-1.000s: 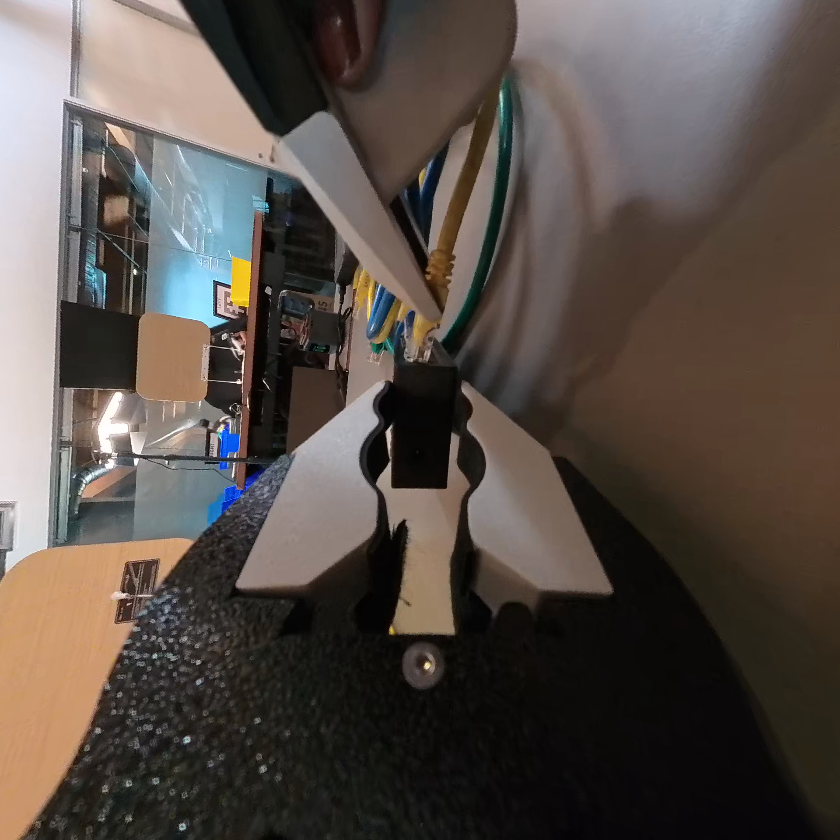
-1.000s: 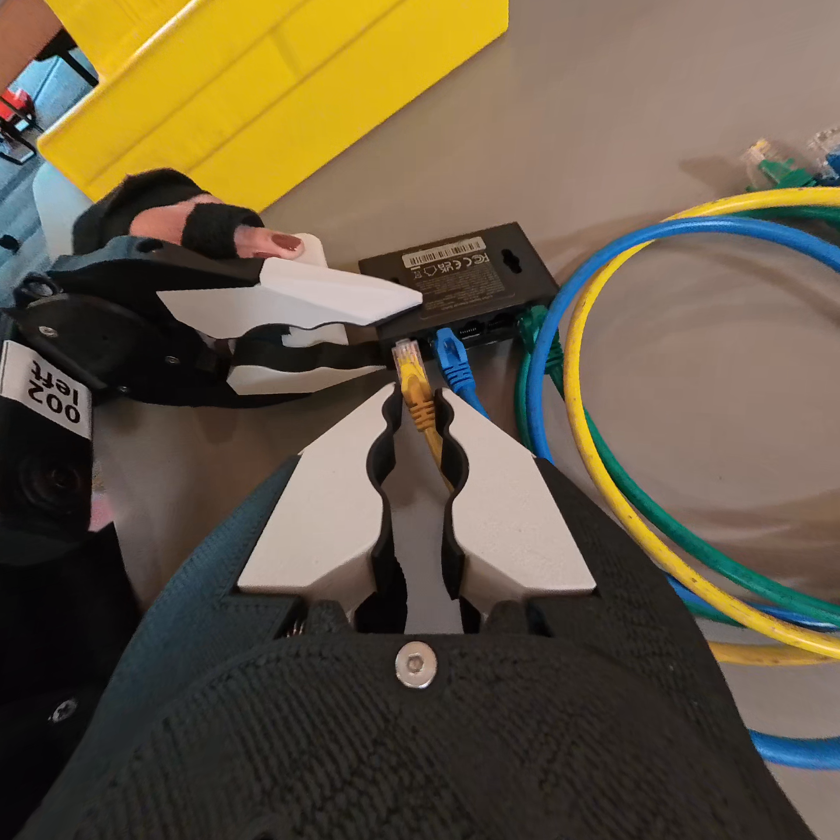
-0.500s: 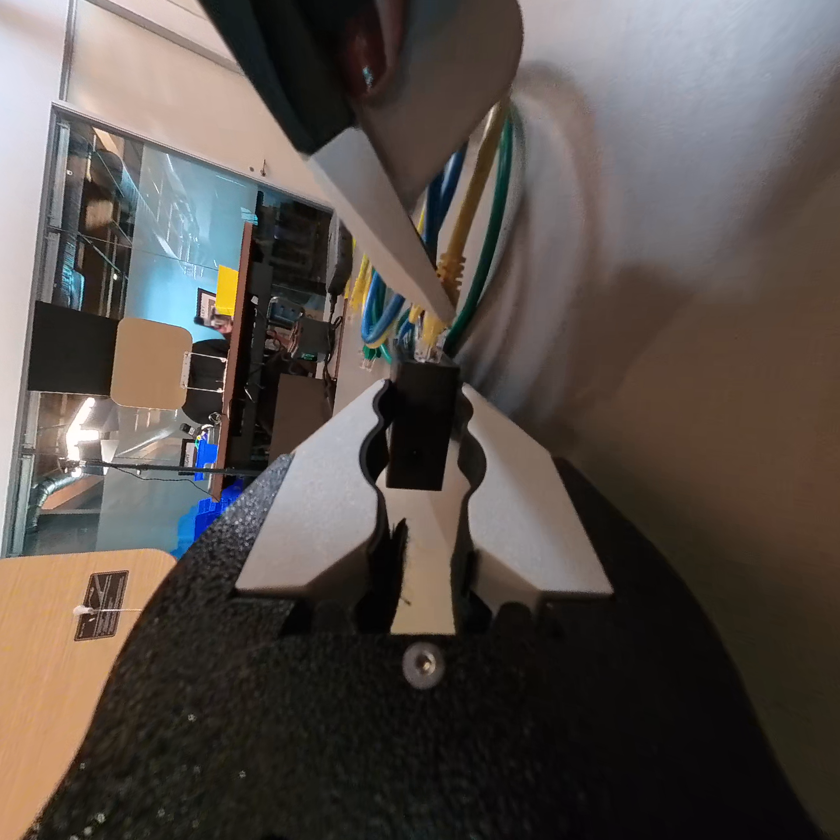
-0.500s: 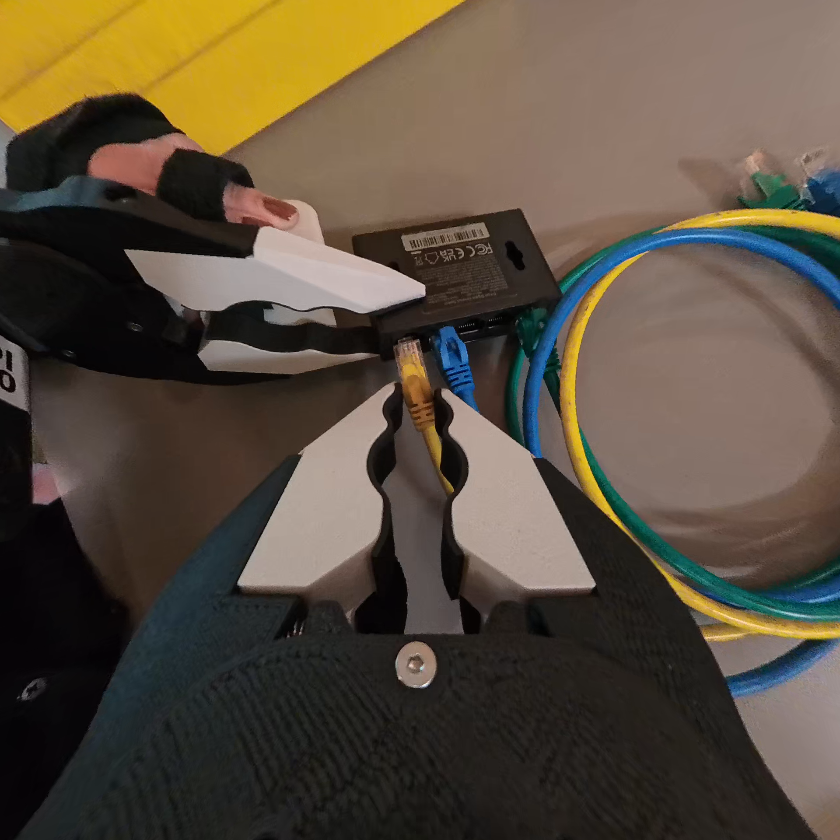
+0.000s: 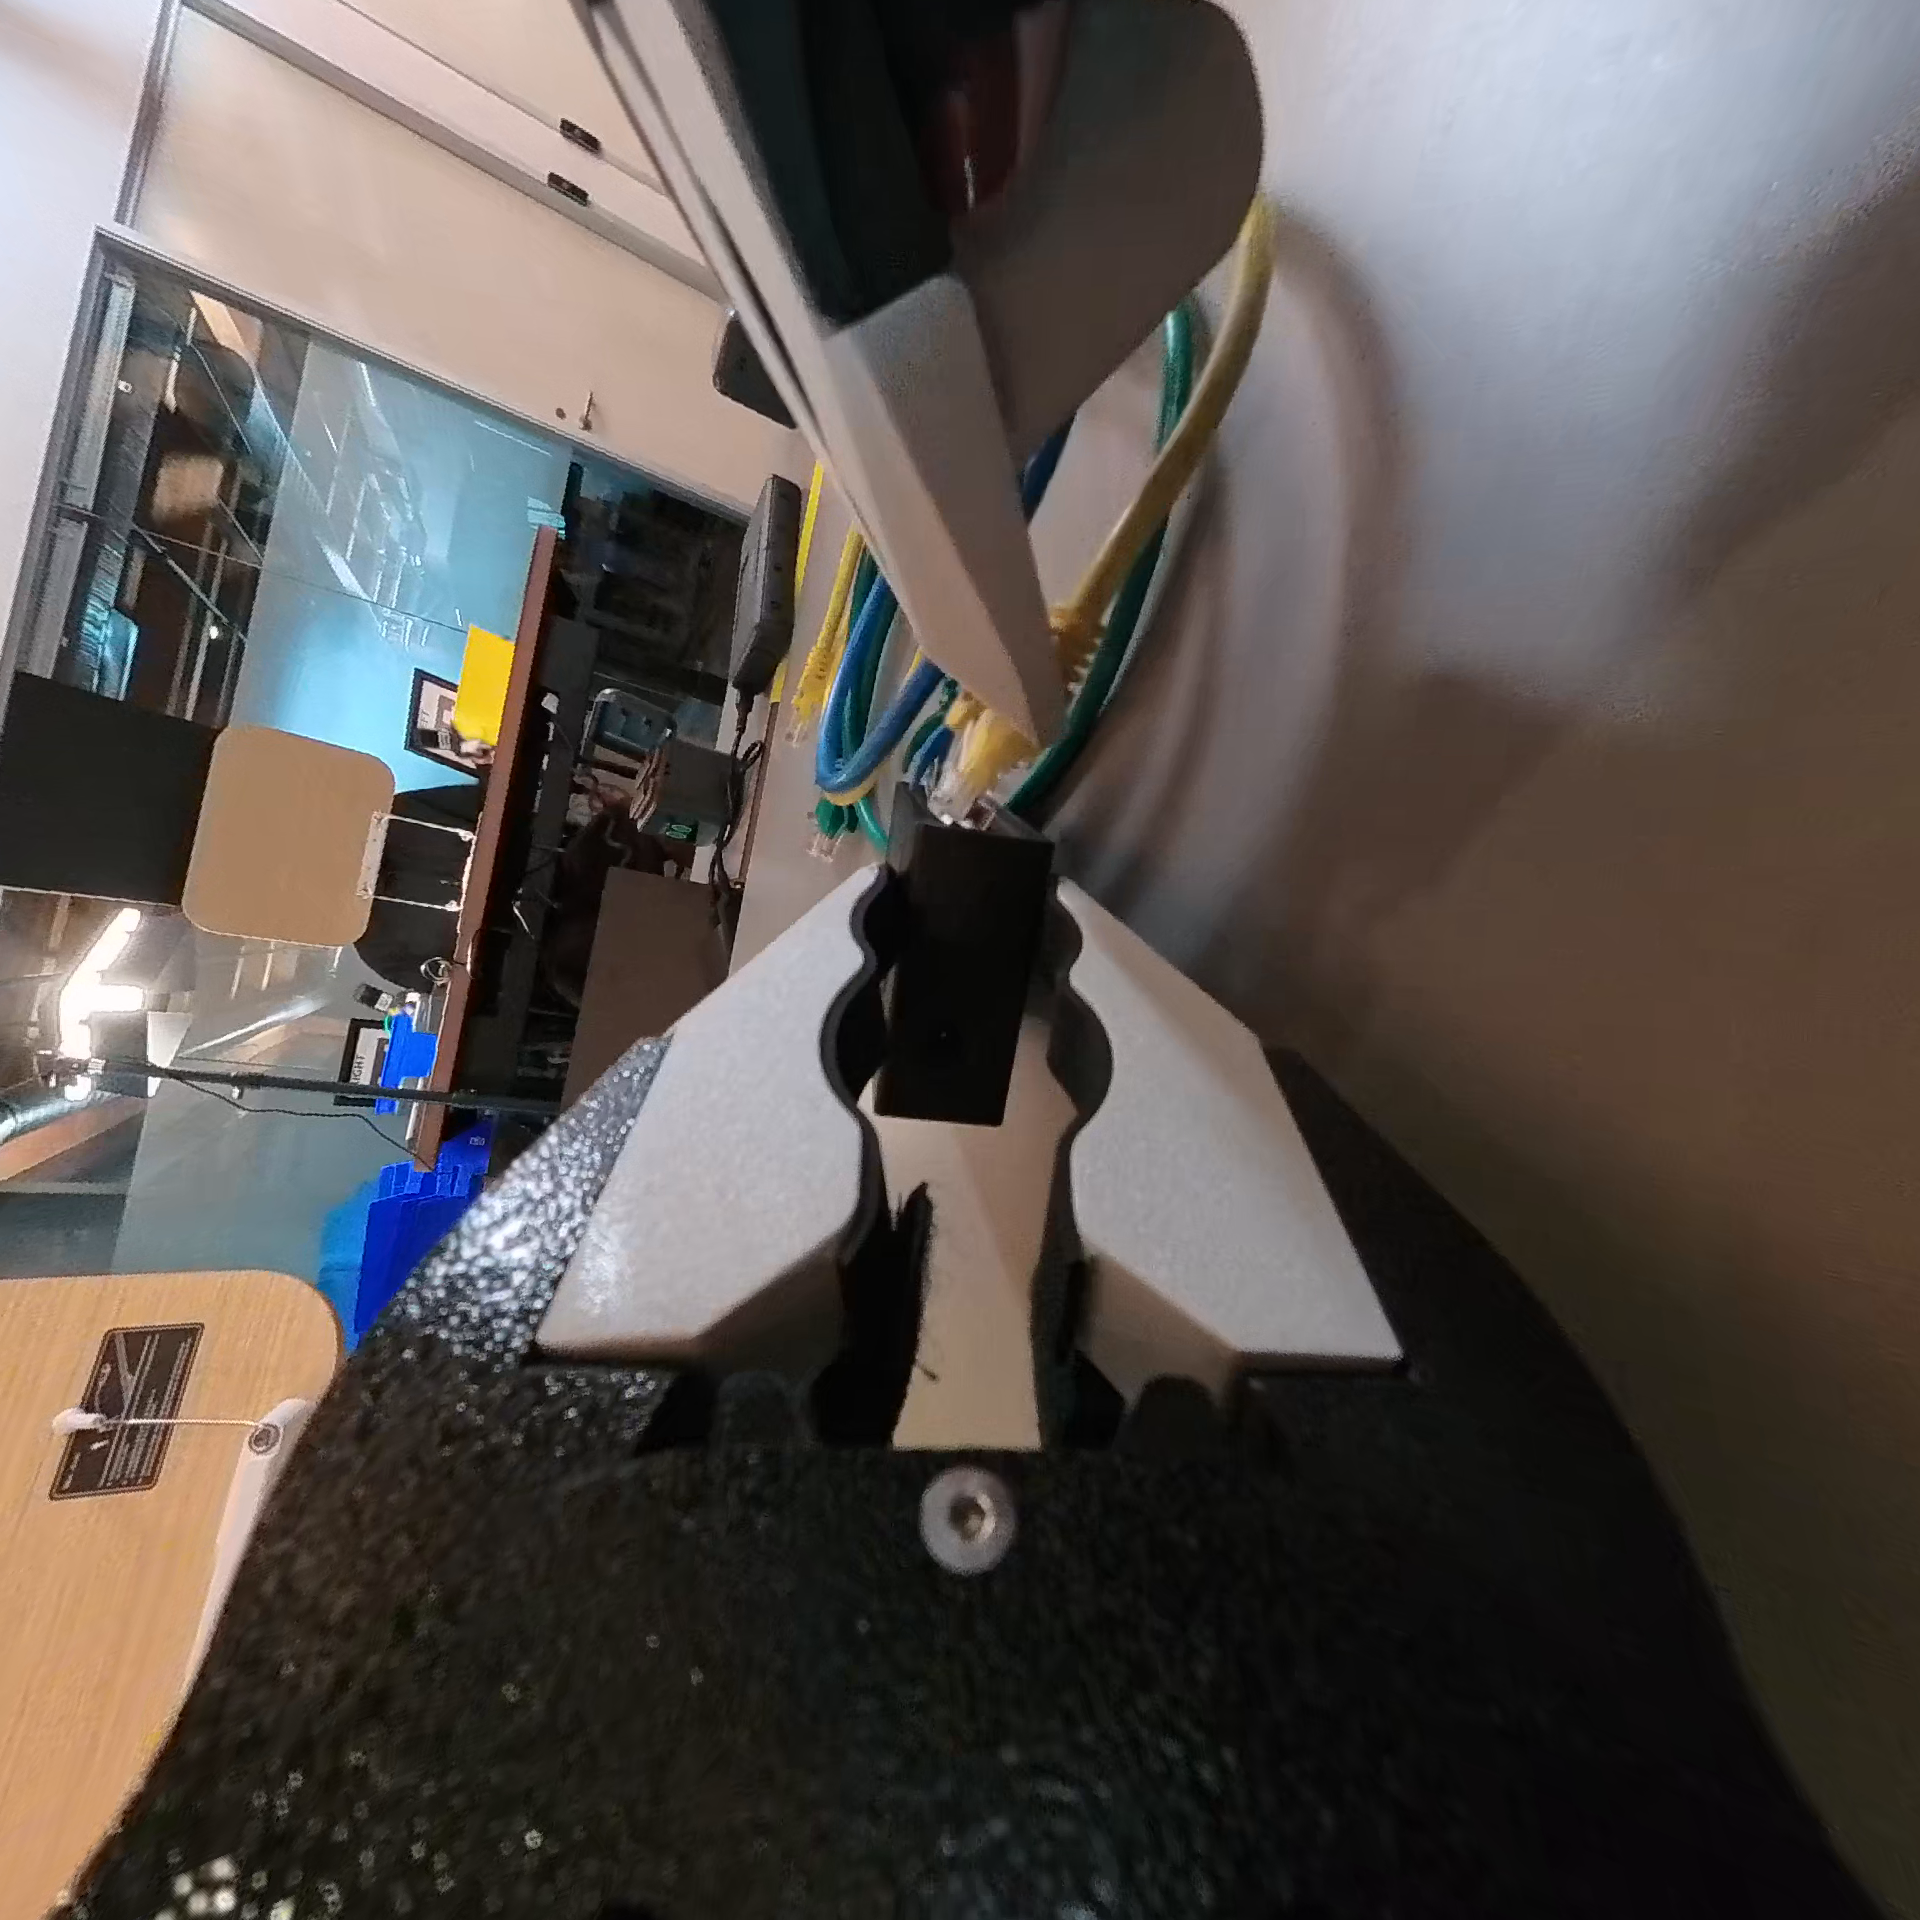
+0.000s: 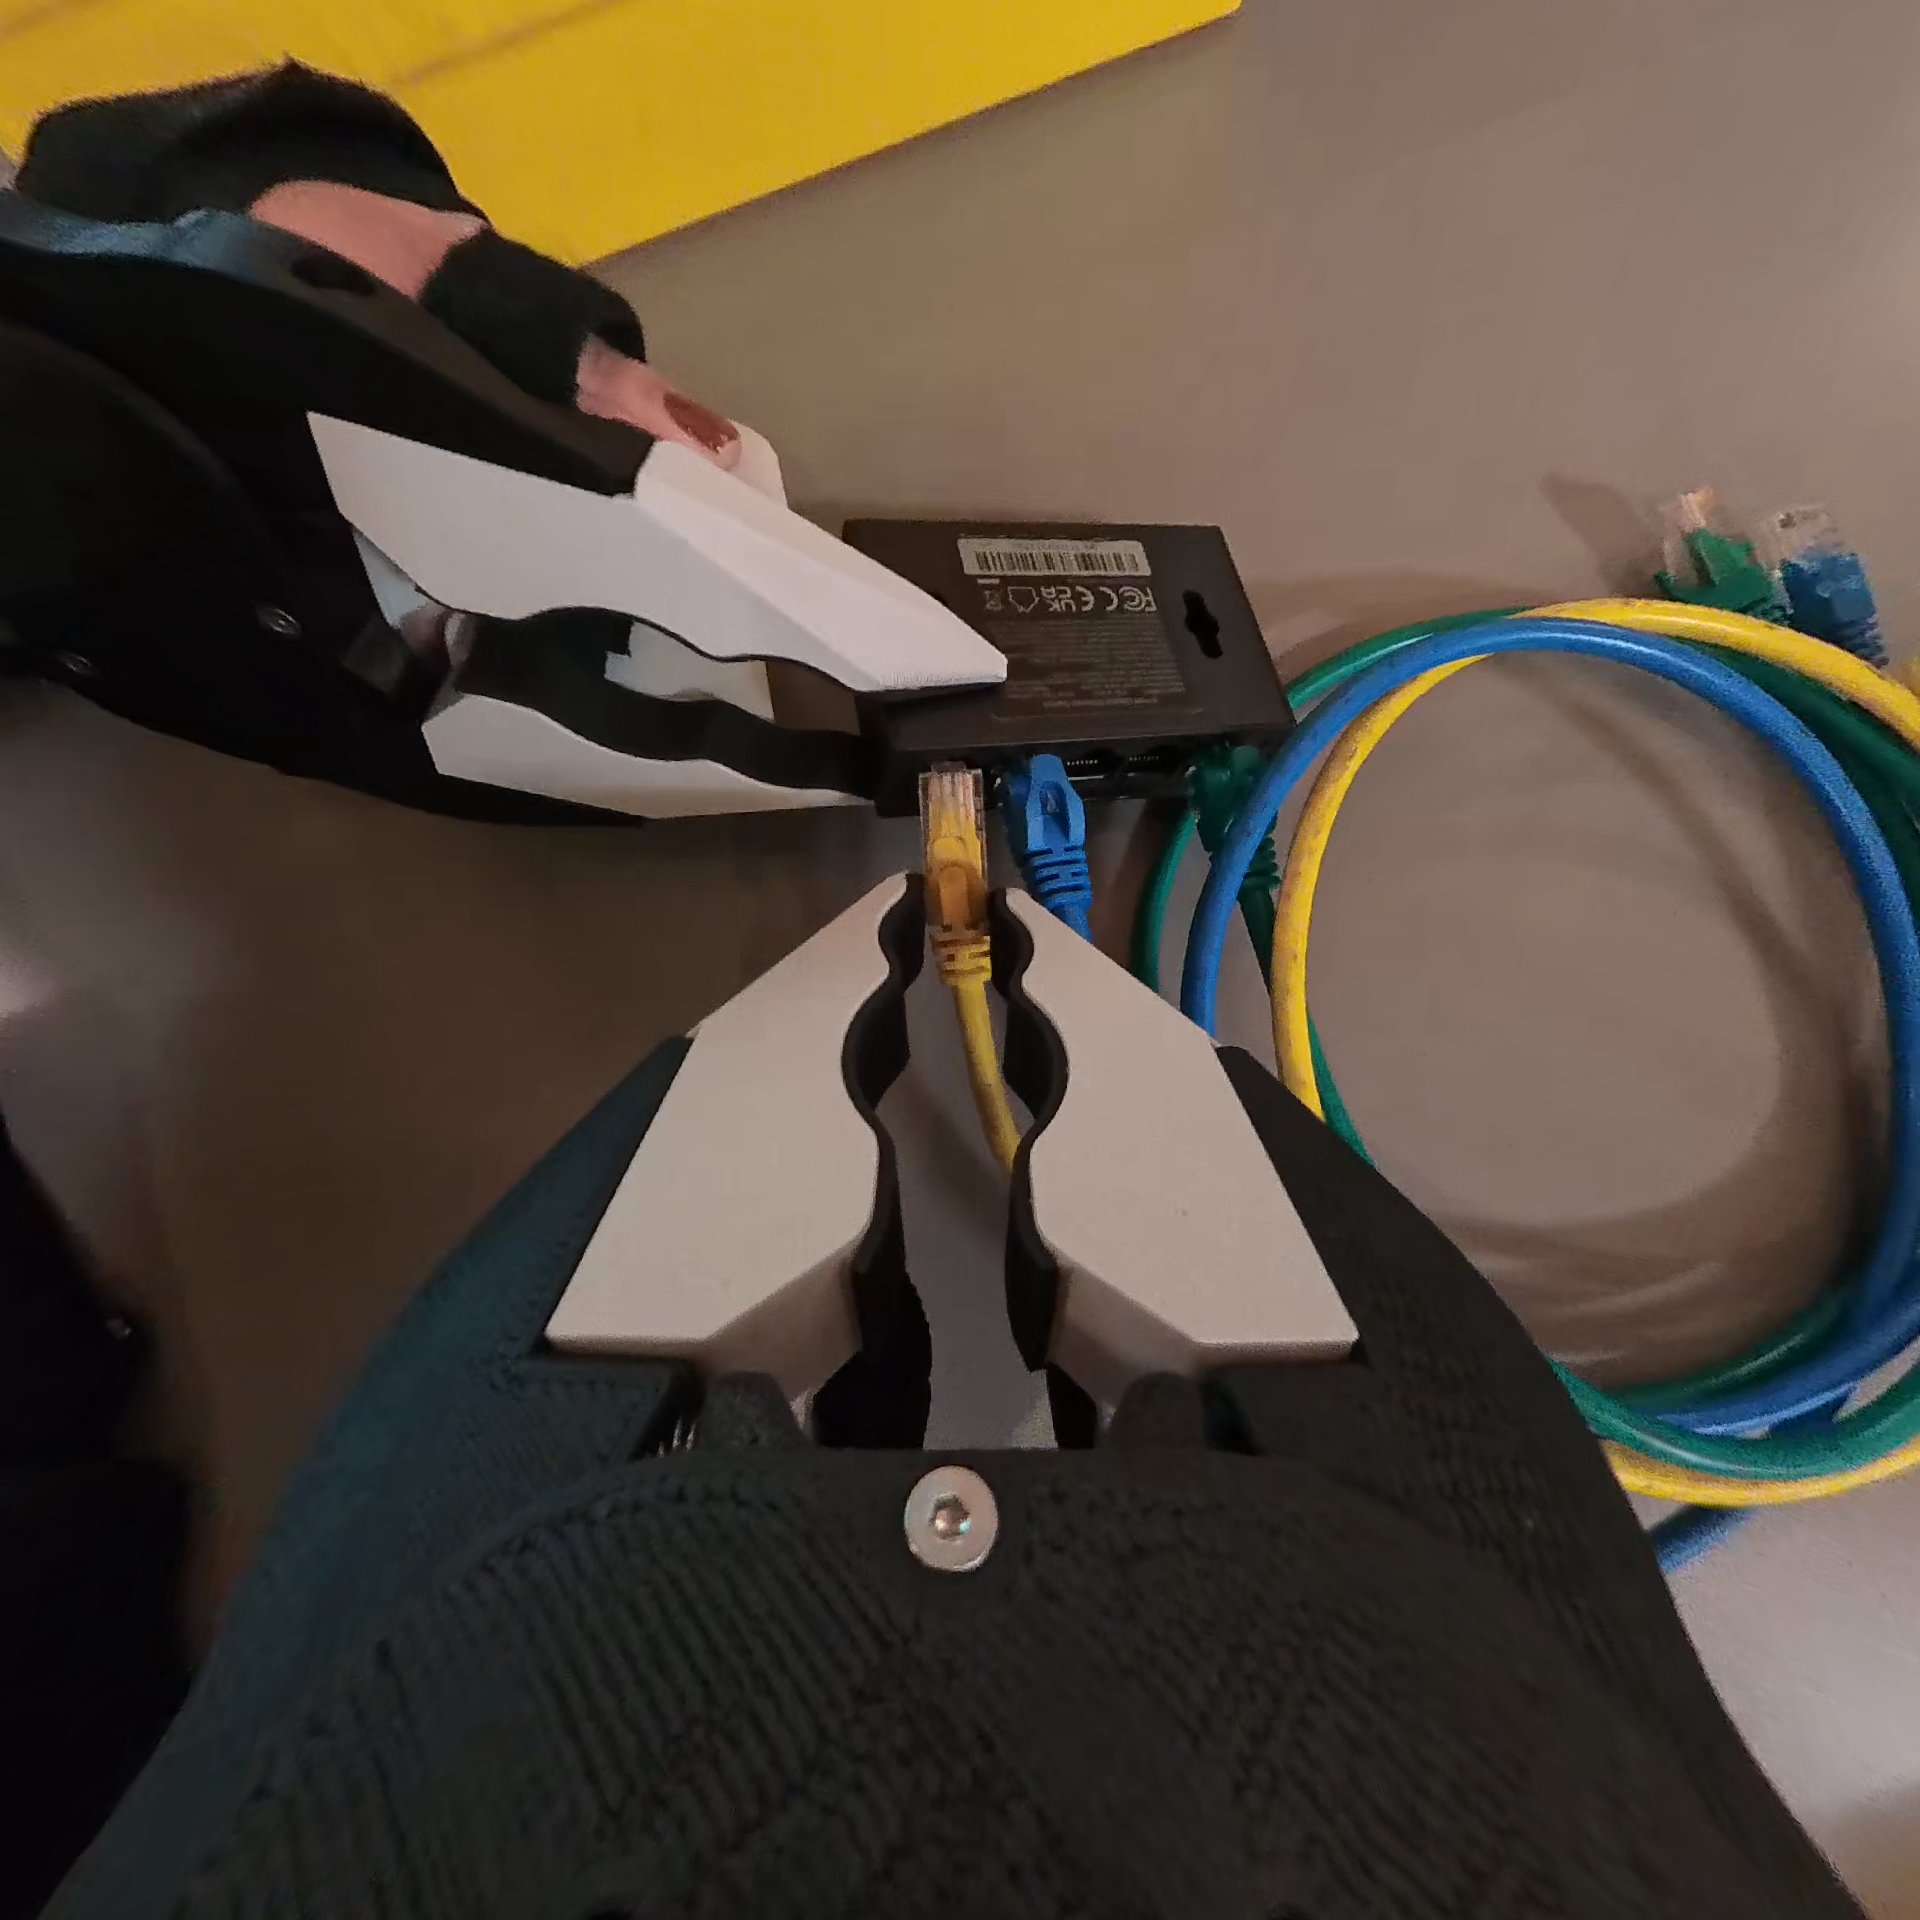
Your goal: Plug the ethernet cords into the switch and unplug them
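Yellow cord (image 6: pixel 954 883), pinched in the right claw (image 6: pixel 956 914), points straight ahead at the switch (image 6: pixel 1101 644), itself clamped by the left claw (image 5: pixel 961 925).

The left gripper (image 6: pixel 914 732) hides one end of the black switch (image 6: pixel 1101 634), the yellow bin (image 6: pixel 727 114) at the worktop's far edge is cropped, and whether the yellow plug (image 6: pixel 951 805) has entered its port is unclear.

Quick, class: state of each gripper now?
Left gripper: shut on the flat black plastic switch.
Right gripper: shut on the yellow ethernet cord.
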Available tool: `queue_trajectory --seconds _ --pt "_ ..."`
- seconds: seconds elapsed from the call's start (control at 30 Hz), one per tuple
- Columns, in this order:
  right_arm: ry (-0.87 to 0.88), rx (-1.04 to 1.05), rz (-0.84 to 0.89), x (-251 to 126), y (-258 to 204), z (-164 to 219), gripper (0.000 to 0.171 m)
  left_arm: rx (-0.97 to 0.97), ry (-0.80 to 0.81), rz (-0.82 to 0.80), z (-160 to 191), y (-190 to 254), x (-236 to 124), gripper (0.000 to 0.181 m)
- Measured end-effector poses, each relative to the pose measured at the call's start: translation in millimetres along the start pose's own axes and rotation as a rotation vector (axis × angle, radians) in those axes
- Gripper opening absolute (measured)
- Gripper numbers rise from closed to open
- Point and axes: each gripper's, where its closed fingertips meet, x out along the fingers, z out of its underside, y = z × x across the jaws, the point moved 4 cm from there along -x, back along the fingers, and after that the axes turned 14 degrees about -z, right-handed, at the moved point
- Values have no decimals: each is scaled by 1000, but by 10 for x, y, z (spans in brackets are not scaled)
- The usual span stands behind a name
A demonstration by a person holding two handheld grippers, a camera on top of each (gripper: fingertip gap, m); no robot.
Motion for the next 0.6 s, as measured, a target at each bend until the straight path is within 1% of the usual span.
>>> queue_trajectory --seconds 0.33,0.6 --pt "-145 -15 -47 -10 5 -36 11 -1 20 5 15 -16 0 24" --pt "-118 39 -82 -8 2 -41 11 26 38 13 27 -20 -6 23"
